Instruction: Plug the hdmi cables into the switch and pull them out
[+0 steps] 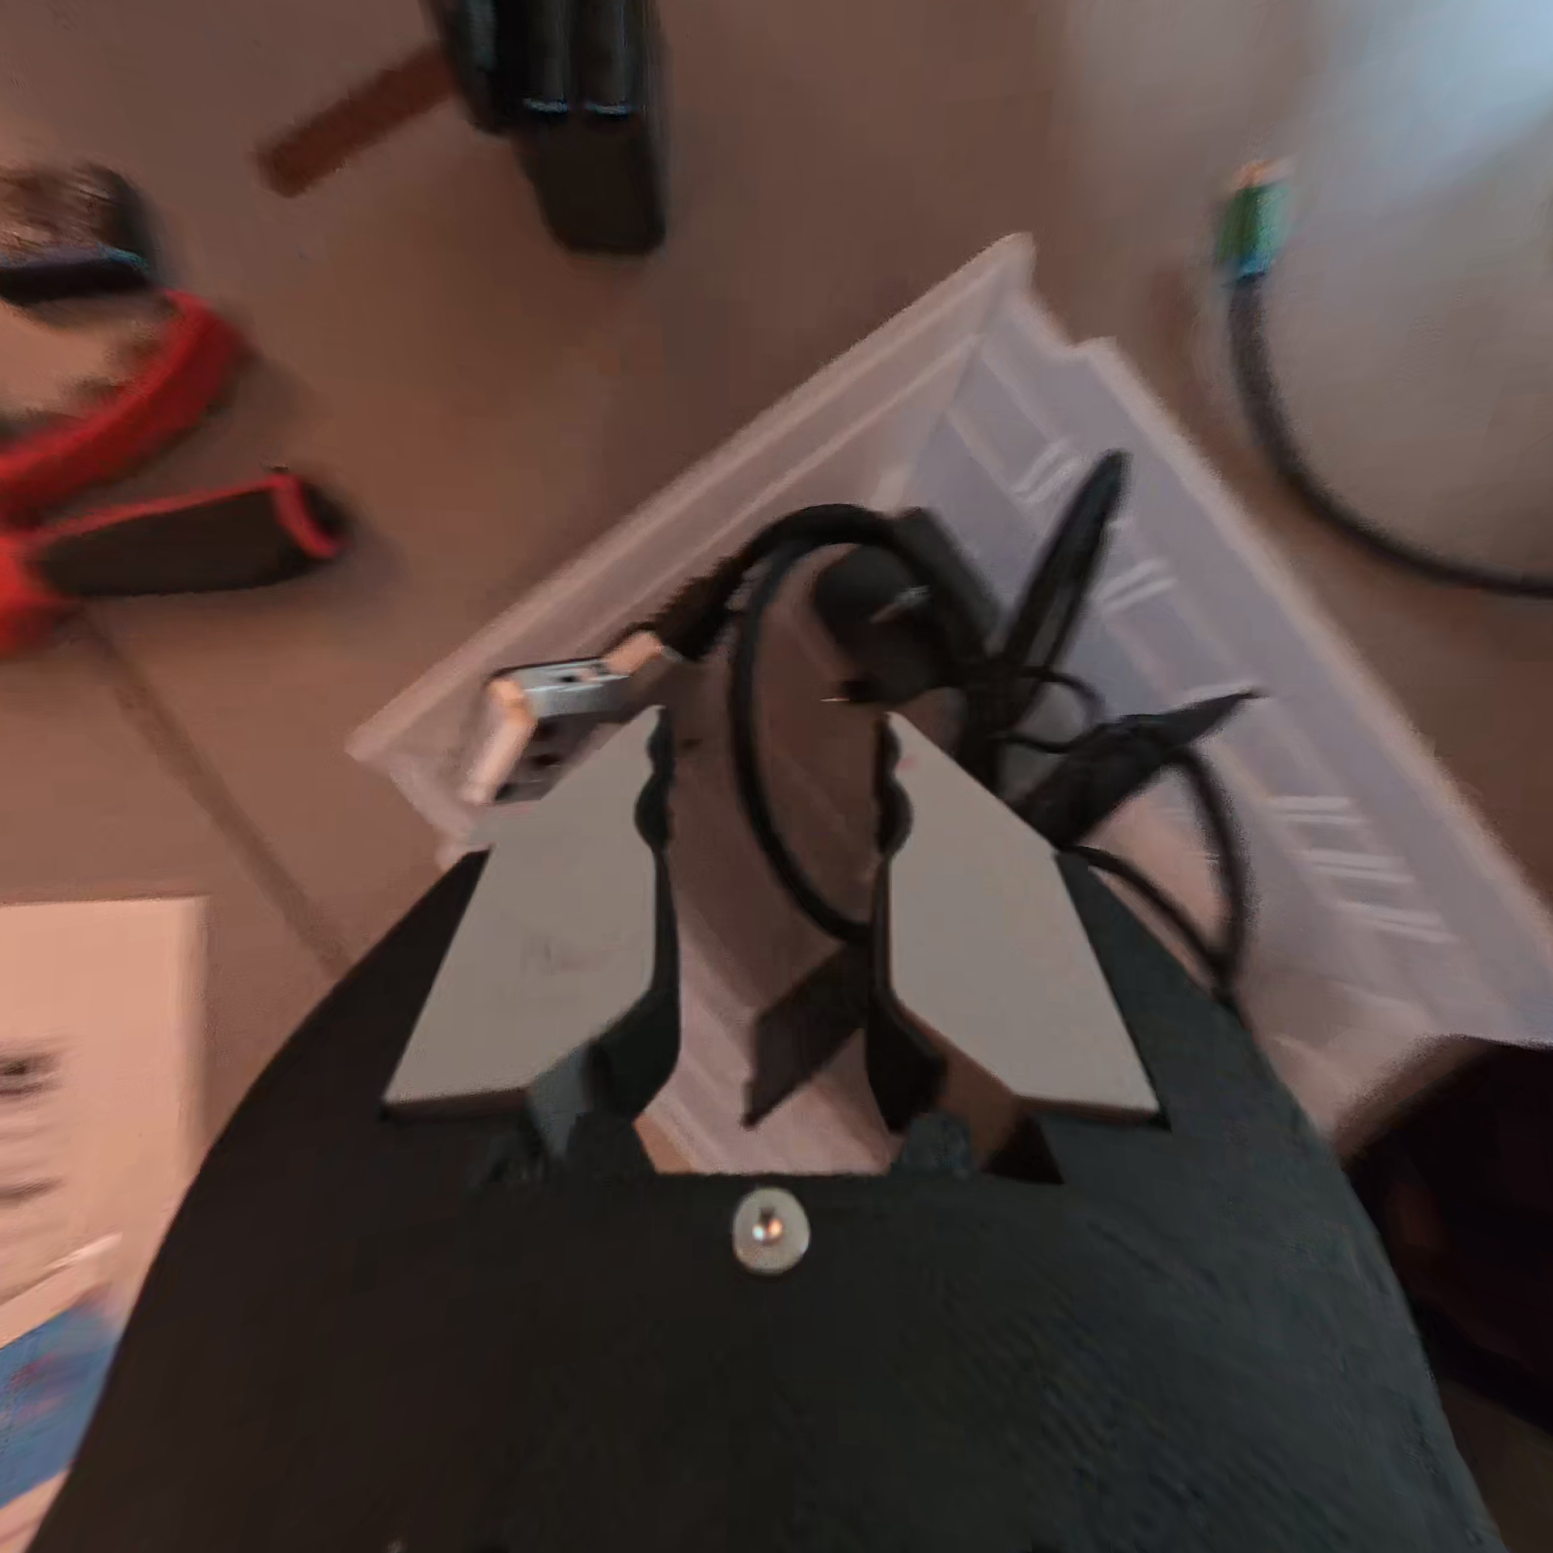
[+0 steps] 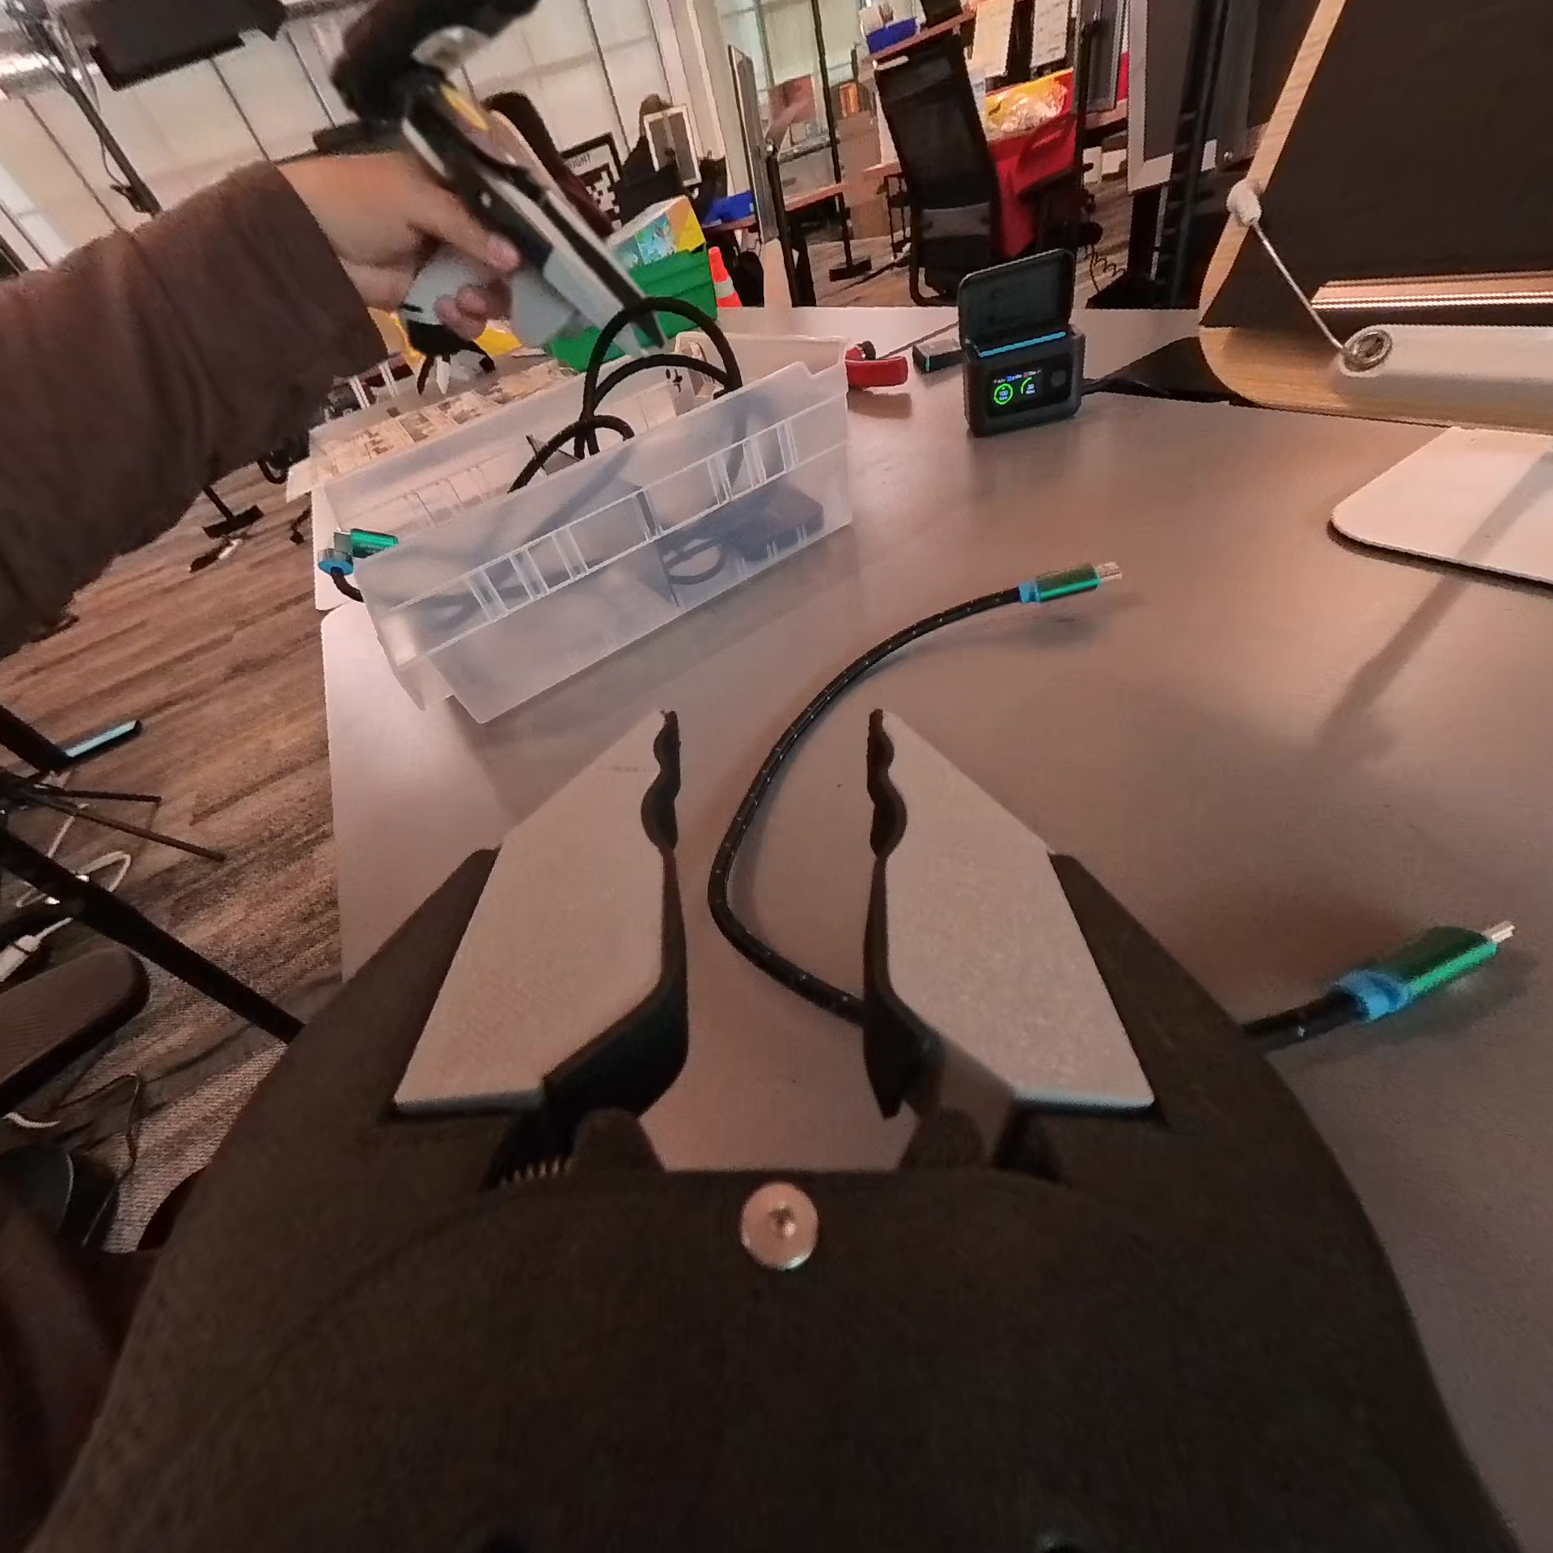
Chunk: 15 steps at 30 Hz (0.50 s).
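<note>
While my left gripper (image 1: 773,723) hovers over the clear bin (image 1: 840,403), jaws apart and empty, the right gripper (image 2: 773,731), equally open, straddles an HDMI cable (image 2: 840,681) on the table (image 2: 1176,756); nothing plugged yet.

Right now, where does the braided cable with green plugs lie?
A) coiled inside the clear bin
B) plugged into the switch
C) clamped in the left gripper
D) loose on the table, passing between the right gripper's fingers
D: the braided cable curves across the table between the open right gripper fingers, untouched.
</note>
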Tool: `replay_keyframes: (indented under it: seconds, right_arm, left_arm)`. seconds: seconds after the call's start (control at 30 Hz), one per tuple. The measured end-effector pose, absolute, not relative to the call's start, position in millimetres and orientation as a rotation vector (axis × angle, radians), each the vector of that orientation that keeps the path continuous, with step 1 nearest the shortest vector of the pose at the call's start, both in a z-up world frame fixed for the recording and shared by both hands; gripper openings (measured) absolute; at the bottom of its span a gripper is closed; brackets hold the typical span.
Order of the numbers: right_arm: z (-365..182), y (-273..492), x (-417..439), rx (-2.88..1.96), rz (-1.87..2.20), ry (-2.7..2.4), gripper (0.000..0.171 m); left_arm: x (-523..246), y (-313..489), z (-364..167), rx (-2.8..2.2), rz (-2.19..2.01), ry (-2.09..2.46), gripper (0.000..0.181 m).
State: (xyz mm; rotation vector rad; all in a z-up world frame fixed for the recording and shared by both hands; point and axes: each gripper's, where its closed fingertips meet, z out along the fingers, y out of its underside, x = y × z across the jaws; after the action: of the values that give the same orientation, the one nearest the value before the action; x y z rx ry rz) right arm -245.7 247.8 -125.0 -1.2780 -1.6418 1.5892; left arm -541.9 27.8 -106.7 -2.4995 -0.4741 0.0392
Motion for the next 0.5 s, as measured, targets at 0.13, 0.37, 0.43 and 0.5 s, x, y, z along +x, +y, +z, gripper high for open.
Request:
replay_keyframes:
  seconds: [0.13, 0.37, 0.43, 0.5]
  right_arm:
    - [-124, 247, -245, -1.276, 1.600, -1.639, 0.042]
    - [-124, 247, -244, -1.260, 1.577, -1.642, 0.040]
    - [-124, 248, -243, -1.261, 1.578, -1.639, 0.039]
    - [-124, 248, -243, -1.265, 1.586, -1.639, 0.039]
  left_arm:
    - [-545, 19, -115, -2.545, 0.035, -0.578, 0.046]
    - [-537, 25, -120, -2.632, 0.117, -0.614, 0.005]
    - [-535, 31, -96, -2.594, 0.196, -0.578, 0.004]
    - [-536, 32, -68, -2.564, 0.316, -0.560, 0.004]
